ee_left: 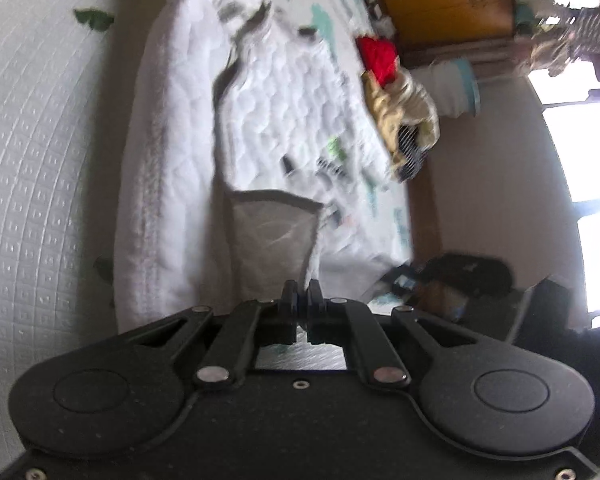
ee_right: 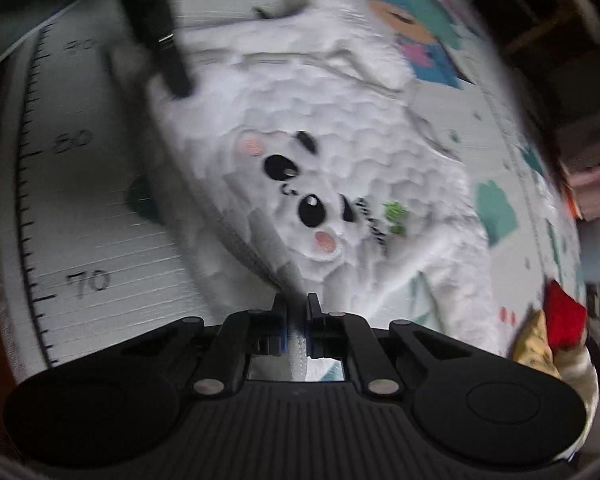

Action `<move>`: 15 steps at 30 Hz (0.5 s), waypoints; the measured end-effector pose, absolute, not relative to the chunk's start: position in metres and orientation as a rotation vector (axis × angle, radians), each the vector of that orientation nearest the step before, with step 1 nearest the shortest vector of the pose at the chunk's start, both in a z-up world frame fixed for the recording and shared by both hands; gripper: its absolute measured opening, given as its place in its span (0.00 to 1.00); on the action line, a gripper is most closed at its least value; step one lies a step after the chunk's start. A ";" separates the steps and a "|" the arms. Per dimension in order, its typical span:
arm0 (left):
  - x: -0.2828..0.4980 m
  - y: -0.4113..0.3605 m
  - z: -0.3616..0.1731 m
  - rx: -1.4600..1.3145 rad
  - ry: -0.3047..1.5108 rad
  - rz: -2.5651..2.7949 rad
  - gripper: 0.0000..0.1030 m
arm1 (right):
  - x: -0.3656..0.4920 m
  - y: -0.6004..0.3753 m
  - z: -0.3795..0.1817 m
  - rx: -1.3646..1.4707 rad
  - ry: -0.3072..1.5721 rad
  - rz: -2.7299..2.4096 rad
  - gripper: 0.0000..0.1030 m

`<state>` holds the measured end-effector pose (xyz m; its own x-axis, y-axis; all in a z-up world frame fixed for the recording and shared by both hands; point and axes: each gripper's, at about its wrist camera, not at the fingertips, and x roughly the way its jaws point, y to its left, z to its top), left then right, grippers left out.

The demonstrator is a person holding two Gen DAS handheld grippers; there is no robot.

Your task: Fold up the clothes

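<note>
White fleece, fluffy, panda face stitched on the front: garment point(ee_right: 340, 152) spread flat on a printed play mat point(ee_right: 84, 216) with ruler marks down one edge; left claw point(ee_left: 301, 285) pinched tight on a corner of the fleece, grey lining flap hanging right off the fingertips; right claw point(ee_right: 297, 300) nearly closed too, a thin ribbed hem strip caught between the pads at the near edge; pile of other clothes point(ee_left: 396, 92), red and tan, waiting off at the mat's far edge.

Possible trouble from here, just guessing: only a sliver of hem in the right claw, so could slip out on the lift; thick fleece plus slippery lining, likely to slide and bunch instead of creasing clean; uneven lift between the two corners and the fold goes crooked, panda half buried; also a dark upright thing point(ee_right: 156, 28) touching the far side of the garment, blurry, can't tell what, might snag the fabric on the way over.
</note>
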<state>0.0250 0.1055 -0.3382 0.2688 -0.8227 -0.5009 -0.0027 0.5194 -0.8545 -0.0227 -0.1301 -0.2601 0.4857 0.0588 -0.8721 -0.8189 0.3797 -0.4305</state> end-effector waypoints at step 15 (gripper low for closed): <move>0.022 0.104 -0.345 -0.803 1.251 -0.606 0.02 | 0.019 -0.109 -0.225 -0.651 1.008 0.795 0.44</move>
<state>0.0217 0.1045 -0.3445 0.2242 -0.7804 -0.5837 -0.0261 0.5939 -0.8041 0.0193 -0.1094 -0.2251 0.3089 0.2723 -0.9113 -0.8227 0.5572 -0.1124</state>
